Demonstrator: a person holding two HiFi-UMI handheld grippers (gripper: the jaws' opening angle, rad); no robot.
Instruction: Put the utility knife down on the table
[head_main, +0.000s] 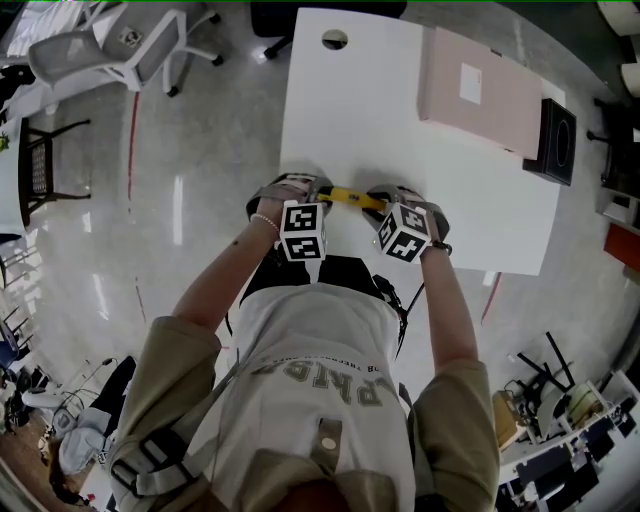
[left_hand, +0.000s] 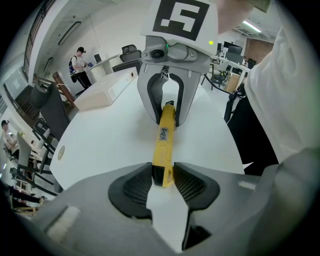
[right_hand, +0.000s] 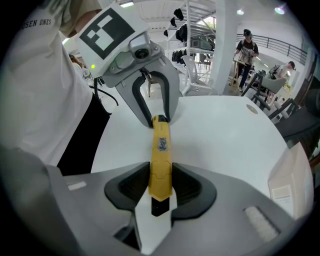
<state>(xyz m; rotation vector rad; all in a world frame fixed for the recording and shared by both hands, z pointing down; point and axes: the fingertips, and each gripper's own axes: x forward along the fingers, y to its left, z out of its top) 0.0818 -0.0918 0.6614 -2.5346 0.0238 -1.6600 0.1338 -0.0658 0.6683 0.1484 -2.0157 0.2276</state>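
A yellow utility knife (head_main: 352, 197) is held level over the white table (head_main: 400, 120), near its front edge. My left gripper (head_main: 320, 190) grips one end and my right gripper (head_main: 386, 202) grips the other. In the left gripper view the knife's (left_hand: 165, 145) black-tipped end sits between the pads of my left gripper (left_hand: 163, 177), which is shut on it. In the right gripper view my right gripper (right_hand: 161, 184) is shut on the yellow body (right_hand: 161, 155), and the dark end pokes out behind the pads. I cannot tell whether the knife touches the tabletop.
A flat pinkish box (head_main: 475, 90) and a black device (head_main: 558, 140) lie at the table's far right. A round cable hole (head_main: 335, 39) is at the far edge. A white office chair (head_main: 110, 50) stands on the floor to the left. The person's body is against the near edge.
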